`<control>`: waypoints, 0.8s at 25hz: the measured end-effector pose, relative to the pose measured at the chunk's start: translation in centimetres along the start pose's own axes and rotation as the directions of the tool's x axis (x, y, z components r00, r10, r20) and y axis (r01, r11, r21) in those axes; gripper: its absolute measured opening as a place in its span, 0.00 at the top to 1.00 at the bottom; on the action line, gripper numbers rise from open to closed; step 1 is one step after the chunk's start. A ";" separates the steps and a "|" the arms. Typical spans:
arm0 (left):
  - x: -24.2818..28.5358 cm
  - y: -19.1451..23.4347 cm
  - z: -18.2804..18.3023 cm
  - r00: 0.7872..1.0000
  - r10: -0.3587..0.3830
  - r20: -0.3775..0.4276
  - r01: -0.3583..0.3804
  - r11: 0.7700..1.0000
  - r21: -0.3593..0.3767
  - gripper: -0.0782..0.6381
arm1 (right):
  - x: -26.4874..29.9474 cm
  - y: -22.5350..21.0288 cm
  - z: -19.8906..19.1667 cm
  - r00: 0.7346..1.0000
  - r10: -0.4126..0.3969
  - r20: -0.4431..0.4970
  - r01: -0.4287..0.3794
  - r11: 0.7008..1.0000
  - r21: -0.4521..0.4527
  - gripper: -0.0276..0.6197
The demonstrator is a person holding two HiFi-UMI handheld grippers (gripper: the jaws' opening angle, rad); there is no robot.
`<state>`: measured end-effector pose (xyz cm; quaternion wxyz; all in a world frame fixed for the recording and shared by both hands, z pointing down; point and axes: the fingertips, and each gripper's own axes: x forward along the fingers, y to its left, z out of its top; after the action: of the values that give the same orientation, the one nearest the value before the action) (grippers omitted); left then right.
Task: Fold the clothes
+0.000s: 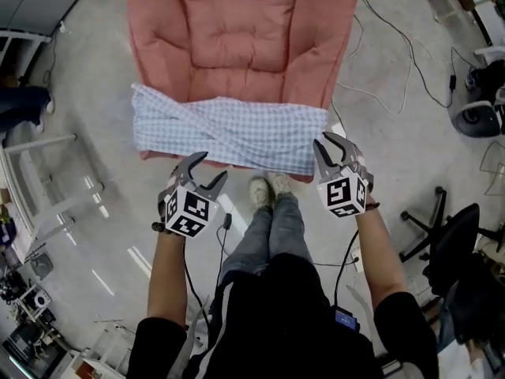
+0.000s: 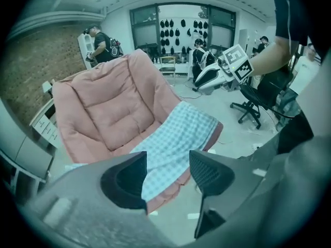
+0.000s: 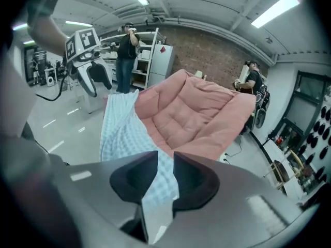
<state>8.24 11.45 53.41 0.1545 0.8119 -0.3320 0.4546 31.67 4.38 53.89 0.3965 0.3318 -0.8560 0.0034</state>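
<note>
A blue-and-white checked cloth (image 1: 229, 133) lies folded in a long band across the front edge of a pink padded lounge chair (image 1: 245, 38). My left gripper (image 1: 207, 172) hovers just in front of the cloth's left half, its jaws wide apart with nothing between them. My right gripper (image 1: 331, 144) hangs at the cloth's right end, jaws a little apart and also empty. In the left gripper view the cloth (image 2: 176, 138) shows beyond the left gripper (image 2: 166, 172), apart from it. In the right gripper view the cloth (image 3: 119, 128) lies past the narrow gap of the right gripper (image 3: 165, 172).
The person's legs and shoes (image 1: 268, 192) stand right in front of the chair. Black office chairs (image 1: 442, 227) stand at the right, and cables (image 1: 410, 61) trail over the floor. White furniture (image 1: 31, 156) lines the left. Other people (image 2: 103, 43) stand further back.
</note>
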 end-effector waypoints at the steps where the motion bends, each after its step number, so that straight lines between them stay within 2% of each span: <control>1: -1.0 0.8 0.2 1.000 0.018 -0.005 -0.018 1.000 -0.017 0.52 | 0.5 -0.1 1.8 0.999 0.026 0.019 -0.026 1.000 -0.012 0.80; 6: -5.7 4.7 2.0 0.993 0.116 0.015 -0.115 0.990 -0.086 0.55 | 1.9 0.6 10.0 0.984 0.142 0.104 -0.132 0.986 -0.098 0.80; 11: -11.0 10.7 2.2 0.977 0.210 0.017 -0.207 0.972 -0.112 0.57 | 3.4 1.7 18.2 0.960 0.223 0.167 -0.194 0.966 -0.173 0.81; 15: -12.0 14.5 0.8 0.976 0.220 -0.008 -0.220 0.971 -0.093 0.59 | 5.3 2.3 20.5 0.956 0.242 0.167 -0.213 0.961 -0.176 0.81; 20: -10.5 20.3 -2.2 0.981 0.193 -0.036 -0.195 0.980 -0.048 0.61 | 9.4 4.1 20.7 0.963 0.248 0.104 -0.232 0.962 -0.141 0.81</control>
<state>-10.80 2.00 44.71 0.1354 0.7644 -0.4186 0.4713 10.93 -3.30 47.17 0.3609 0.1991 -0.9108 -0.0233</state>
